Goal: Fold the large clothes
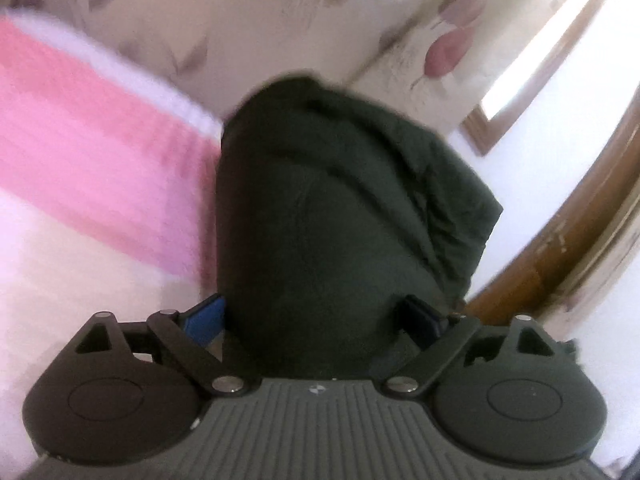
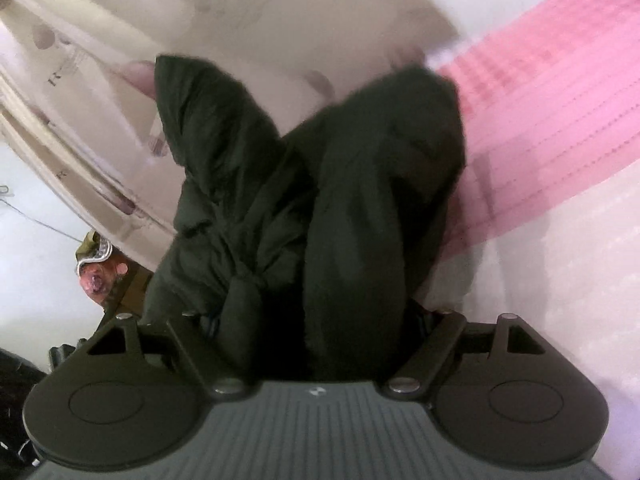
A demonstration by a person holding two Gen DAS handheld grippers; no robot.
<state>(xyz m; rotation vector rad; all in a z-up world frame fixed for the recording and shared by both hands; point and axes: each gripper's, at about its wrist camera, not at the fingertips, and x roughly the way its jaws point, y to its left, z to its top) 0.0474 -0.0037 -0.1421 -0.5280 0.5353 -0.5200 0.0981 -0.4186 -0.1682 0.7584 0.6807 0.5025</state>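
At the bottom of each view, the left gripper (image 1: 316, 312) and right gripper (image 2: 316, 320) stand wide, a bulky dark green jacket (image 1: 340, 208) bunched between their fingers; whether they pinch it I cannot tell. Behind lies a pink-striped blanket (image 1: 92, 148), upper left; a flowered curtain (image 1: 280, 20) hangs farthest.

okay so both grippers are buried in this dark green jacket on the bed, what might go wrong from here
1. The dark green jacket bulges between the wide-set fingers of the left gripper; whether the pads pinch it is unclear, so it may slip.
2. At the right gripper several bunched layers sit together, so a grasp might take the wrong ones and spoil the fold.
3. The pink blanket lies right beside the jacket and could be snagged.
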